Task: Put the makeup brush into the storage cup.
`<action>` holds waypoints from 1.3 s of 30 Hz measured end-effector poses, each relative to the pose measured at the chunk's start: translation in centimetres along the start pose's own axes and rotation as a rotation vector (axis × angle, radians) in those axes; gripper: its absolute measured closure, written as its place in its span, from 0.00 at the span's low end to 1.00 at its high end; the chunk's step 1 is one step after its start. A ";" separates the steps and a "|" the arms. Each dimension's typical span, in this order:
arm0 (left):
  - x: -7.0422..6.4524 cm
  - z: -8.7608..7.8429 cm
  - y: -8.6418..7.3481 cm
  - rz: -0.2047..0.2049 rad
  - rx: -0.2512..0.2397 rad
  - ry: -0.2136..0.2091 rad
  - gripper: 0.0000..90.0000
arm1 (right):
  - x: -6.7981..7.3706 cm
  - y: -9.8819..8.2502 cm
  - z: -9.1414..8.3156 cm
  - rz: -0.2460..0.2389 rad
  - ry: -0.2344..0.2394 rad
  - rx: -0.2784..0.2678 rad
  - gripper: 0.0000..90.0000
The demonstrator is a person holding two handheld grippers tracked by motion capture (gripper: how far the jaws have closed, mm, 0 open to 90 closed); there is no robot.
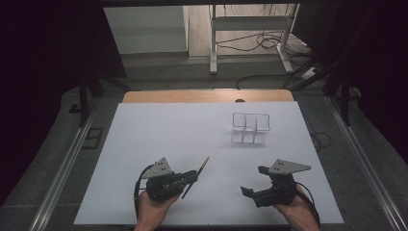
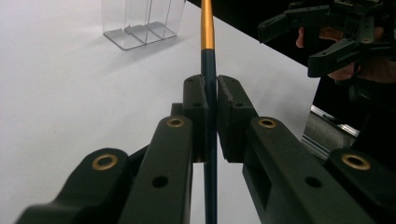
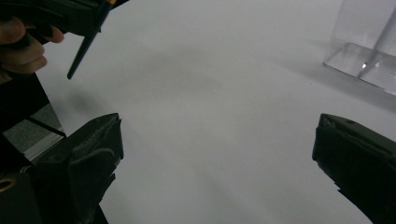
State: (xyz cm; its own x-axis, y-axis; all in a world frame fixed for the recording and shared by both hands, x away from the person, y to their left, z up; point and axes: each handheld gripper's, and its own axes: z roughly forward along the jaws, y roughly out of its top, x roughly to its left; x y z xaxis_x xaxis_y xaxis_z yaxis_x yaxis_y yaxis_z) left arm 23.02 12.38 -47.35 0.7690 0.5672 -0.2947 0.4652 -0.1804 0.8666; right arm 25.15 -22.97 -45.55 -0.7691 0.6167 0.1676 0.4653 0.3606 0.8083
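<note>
A slim pen (image 1: 197, 175) with a dark shaft and a golden upper section points toward the far right of the white table. My left gripper (image 1: 192, 177) is shut on its dark shaft; in the left gripper view the pen (image 2: 208, 56) runs straight up between the two closed pads of the left gripper (image 2: 211, 84). My right gripper (image 1: 253, 180) stands open near the table's front right, with nothing between its jaws. In the right gripper view the right gripper (image 3: 217, 140) looks over bare table, and the pen's dark lower end (image 3: 84, 49) hangs at the upper left.
A clear plastic holder (image 1: 249, 127) with several compartments stands upright at the far right of the white table (image 1: 159, 134); the same holder (image 2: 140, 23) (image 3: 369, 46) appears in both gripper views. Beyond the table are a metal stand and cables on the floor.
</note>
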 end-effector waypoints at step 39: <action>-1.5 1.6 -0.2 0.086 0.002 0.033 0.93 | 2.2 5.9 5.5 0.056 0.203 0.020 0.40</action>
State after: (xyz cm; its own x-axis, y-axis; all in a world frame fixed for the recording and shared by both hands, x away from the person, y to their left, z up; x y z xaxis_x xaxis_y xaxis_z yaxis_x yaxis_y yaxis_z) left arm 22.49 10.30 -47.75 0.7911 0.5761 -0.2058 0.3991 -0.2311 0.8873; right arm 28.59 -15.63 -43.53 -0.8135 0.4829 0.3240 0.5167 0.3446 0.7837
